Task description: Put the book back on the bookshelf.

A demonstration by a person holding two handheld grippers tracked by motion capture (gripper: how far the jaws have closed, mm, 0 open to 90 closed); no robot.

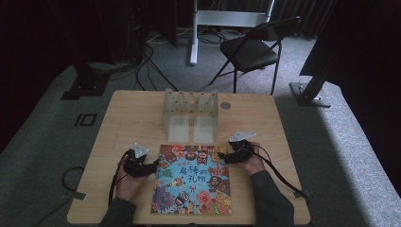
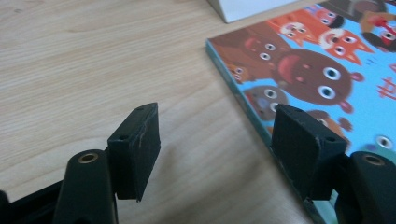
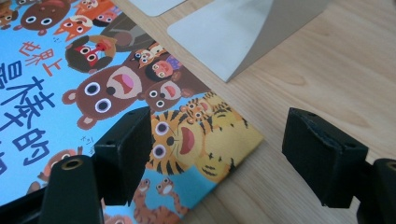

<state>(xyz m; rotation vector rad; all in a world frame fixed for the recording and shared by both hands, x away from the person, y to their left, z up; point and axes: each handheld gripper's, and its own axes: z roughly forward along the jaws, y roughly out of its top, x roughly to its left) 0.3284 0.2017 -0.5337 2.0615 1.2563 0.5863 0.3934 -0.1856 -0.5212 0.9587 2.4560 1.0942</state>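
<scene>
High view: picture book (image 1: 191, 179) lay flat at lower centre of the wooden table (image 1: 127, 113), clear book rack (image 1: 190, 115) just above it. Left gripper (image 1: 152, 166) sat at the book's left edge, right gripper (image 1: 223, 156) at its upper right corner.

Left gripper view: jaws were apart, empty, straddling the book's edge (image 2: 243, 100) at right of frame.

Right gripper view: jaws were spread, empty, bracketing the book's tiger corner (image 3: 224, 140); rack base (image 3: 233, 32) upper centre.

Likely step: pinching the book. Best to get one jaw under the cover before closing, both sides evenly.
</scene>
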